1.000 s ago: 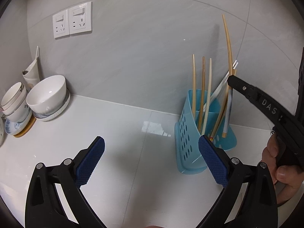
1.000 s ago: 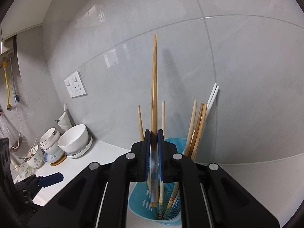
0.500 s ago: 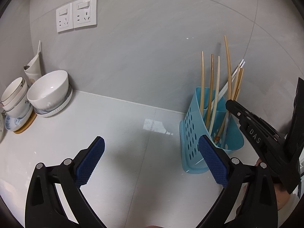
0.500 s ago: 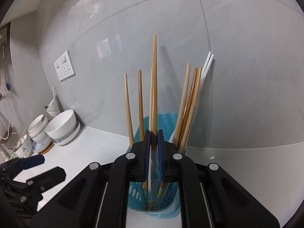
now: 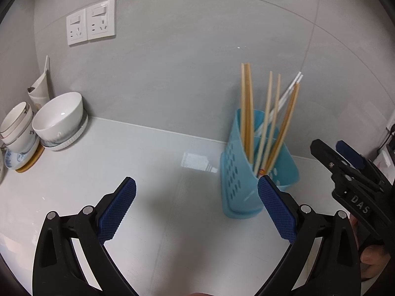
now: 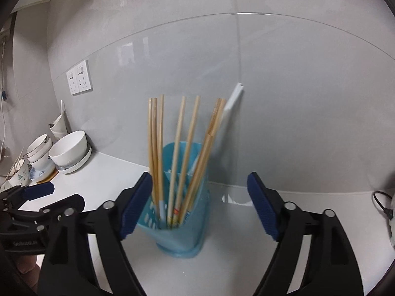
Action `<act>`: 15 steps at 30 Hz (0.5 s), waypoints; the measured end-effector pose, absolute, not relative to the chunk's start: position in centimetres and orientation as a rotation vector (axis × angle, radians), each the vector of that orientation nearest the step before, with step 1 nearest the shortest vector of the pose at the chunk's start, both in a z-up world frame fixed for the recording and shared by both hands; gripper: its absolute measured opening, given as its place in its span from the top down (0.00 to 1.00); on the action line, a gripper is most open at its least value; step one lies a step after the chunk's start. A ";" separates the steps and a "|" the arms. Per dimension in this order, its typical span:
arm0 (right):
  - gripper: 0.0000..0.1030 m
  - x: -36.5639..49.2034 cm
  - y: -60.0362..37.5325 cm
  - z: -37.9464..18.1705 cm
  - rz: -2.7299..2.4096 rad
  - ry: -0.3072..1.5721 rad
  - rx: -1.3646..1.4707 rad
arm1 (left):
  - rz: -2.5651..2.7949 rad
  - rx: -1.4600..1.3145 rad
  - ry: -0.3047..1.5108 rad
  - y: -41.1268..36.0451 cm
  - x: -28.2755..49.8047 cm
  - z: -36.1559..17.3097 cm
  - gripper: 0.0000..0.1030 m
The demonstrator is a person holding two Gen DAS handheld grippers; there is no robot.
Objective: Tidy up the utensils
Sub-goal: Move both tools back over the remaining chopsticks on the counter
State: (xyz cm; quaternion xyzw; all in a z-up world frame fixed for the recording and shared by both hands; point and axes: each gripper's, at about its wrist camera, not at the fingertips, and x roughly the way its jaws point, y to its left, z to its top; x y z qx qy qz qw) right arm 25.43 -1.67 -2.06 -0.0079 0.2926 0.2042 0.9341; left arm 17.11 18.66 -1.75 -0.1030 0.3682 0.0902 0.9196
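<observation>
Several light, stiff, slippery chopsticks (image 6: 180, 153) stand in the blue holder (image 6: 181, 231); I'd pinch one mid-shaft, above its rim. My right gripper (image 6: 198, 206) is opening, gripping nothing, before the holder; my left gripper (image 5: 197, 209) gapes empty beside it.

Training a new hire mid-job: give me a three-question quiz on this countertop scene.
1. True or false: the right gripper grips a chopstick.
2. Where do the wooden chopsticks stand? A) blue holder B) white bowl C) flat on the counter
3. Fill in: the white chopsticks lean against the ____.

Key: 1 false, its jaws are opening with nothing pinched; 2 A; 3 wall.
</observation>
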 end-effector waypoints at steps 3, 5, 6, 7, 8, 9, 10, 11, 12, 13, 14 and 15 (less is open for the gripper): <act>0.11 24.7 -4.6 -1.8 0.380 0.647 0.005 | 0.164 -0.199 0.769 16.8 16.9 -1.7 0.06; 0.09 24.1 -6.6 -1.7 0.369 0.672 0.029 | 0.147 -0.189 0.794 15.3 16.7 -1.8 0.06; 0.08 23.8 -7.8 -1.7 0.356 0.690 0.042 | 0.139 -0.195 0.810 14.8 16.7 -1.9 0.06; 0.08 23.4 -9.0 -1.7 0.343 0.705 0.050 | 0.125 -0.206 0.829 14.0 16.6 -2.1 0.06; 0.08 23.1 -9.9 -1.8 0.327 0.715 0.047 | 0.109 -0.209 0.846 13.1 16.5 -2.3 0.06; 0.08 22.7 -11.1 -1.9 0.298 0.724 0.031 | 0.092 -0.207 0.860 12.1 16.4 -2.6 0.06; 0.08 22.3 -11.9 -2.0 0.280 0.729 0.022 | 0.084 -0.203 0.870 11.3 16.3 -2.8 0.06; 0.08 21.9 -13.0 -2.2 0.254 0.743 0.013 | 0.077 -0.199 0.882 10.5 16.2 -3.0 0.06; 0.08 21.6 -13.8 -2.5 0.233 0.756 0.005 | 0.063 -0.197 0.893 9.6 16.1 -3.2 0.06; 0.08 21.0 -15.4 -2.9 0.210 0.769 0.005 | 0.045 -0.190 0.910 8.6 16.1 -3.6 0.06; 0.08 20.6 -16.4 -3.2 0.195 0.778 0.006 | 0.035 -0.184 0.923 7.7 16.0 -3.8 0.06; 0.08 20.2 -17.5 -3.6 0.173 0.796 0.003 | 0.022 -0.175 0.934 6.6 15.9 -4.1 0.06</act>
